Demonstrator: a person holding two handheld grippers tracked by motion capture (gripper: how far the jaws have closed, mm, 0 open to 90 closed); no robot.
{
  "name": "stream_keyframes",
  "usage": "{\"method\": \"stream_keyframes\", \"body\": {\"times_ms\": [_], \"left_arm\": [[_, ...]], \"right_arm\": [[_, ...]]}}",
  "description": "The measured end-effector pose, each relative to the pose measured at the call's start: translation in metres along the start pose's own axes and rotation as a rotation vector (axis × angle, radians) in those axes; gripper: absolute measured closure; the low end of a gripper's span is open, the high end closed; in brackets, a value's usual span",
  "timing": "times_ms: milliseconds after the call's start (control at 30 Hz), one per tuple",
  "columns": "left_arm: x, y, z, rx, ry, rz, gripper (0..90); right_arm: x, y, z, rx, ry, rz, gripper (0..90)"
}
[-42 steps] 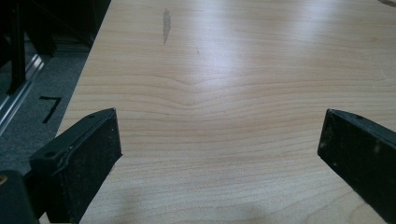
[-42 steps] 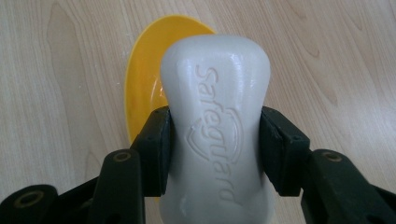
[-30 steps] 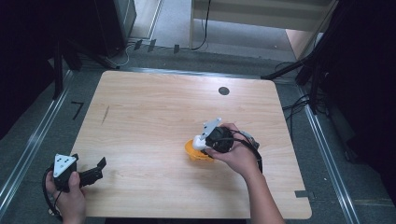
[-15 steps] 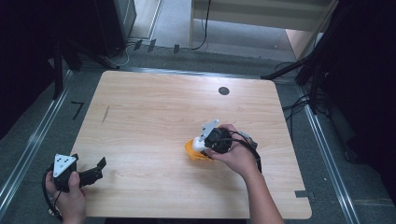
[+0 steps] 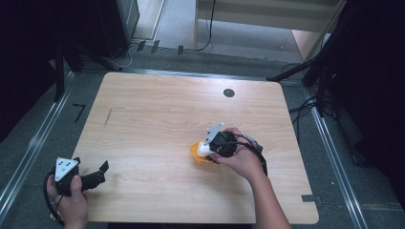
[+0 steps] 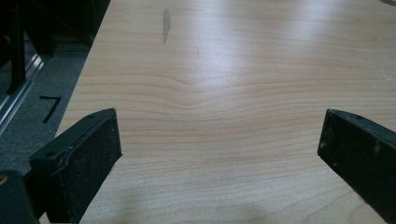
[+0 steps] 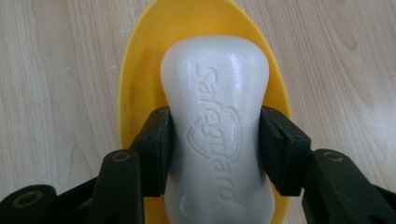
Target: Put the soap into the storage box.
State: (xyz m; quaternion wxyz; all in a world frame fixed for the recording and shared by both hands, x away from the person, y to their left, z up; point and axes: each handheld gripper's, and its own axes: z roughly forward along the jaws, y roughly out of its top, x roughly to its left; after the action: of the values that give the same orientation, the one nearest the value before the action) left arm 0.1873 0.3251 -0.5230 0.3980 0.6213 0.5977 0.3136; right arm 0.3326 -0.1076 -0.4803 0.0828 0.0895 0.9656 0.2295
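A white bar of soap (image 7: 215, 135) lay in a yellow dish (image 7: 140, 60) on the wooden table (image 5: 157, 124). In the right gripper view the bar filled the middle of the frame, running from the bottom edge up toward the top, with a brand name pressed into its upper face. The dish showed as a yellow rim around the bar's far end and along both its sides, its lower part hidden behind the bar and the jaws.

The right gripper (image 7: 215, 149) had the bar between its two black pads, one pressed against each side at the bar's narrow waist. Its jaws had opened very slightly in the last half second, yet the pads were in contact with the soap, so the grip held.

In the high view the dish (image 5: 197, 153) sat right of centre in the lower half of the frame, on the table, mostly covered by the right gripper (image 5: 206, 150) and the hand (image 5: 241, 160) around it, with the forearm coming in from the bottom edge.

The left gripper (image 5: 98, 172) was well apart from all this, at the lower left of the high view, by the table's near left corner, held in the other hand (image 5: 71, 202). In its own view the two jaws stood wide apart over bare wood, with nothing between them.
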Motion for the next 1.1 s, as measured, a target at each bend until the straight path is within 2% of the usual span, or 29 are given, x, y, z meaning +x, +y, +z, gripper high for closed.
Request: {"method": "stream_keyframes", "body": {"times_ms": [100,300,433,700,1100], "left_arm": [[0.000,0.000,0.000,0.000,0.000,-0.001,0.0],[0.000,0.000,0.000,0.000,0.001,0.002,0.0],[0.000,0.000,0.000,0.000,0.001,0.004,0.0],[-0.001,0.000,0.000,0.003,0.002,0.006,0.0],[-0.001,0.000,0.000,0.003,0.002,0.008,0.0]], "right_arm": [[0.000,0.000,-0.003,-0.014,-0.003,0.015,44.3],[0.000,-0.003,-0.011,-0.029,-0.013,0.035,41.3],[-0.001,-0.007,-0.018,-0.066,-0.024,0.062,40.2],[-0.004,-0.023,-0.030,-0.092,-0.048,0.112,39.3],[-0.006,-0.046,-0.044,-0.144,-0.102,0.214,35.1]]}}
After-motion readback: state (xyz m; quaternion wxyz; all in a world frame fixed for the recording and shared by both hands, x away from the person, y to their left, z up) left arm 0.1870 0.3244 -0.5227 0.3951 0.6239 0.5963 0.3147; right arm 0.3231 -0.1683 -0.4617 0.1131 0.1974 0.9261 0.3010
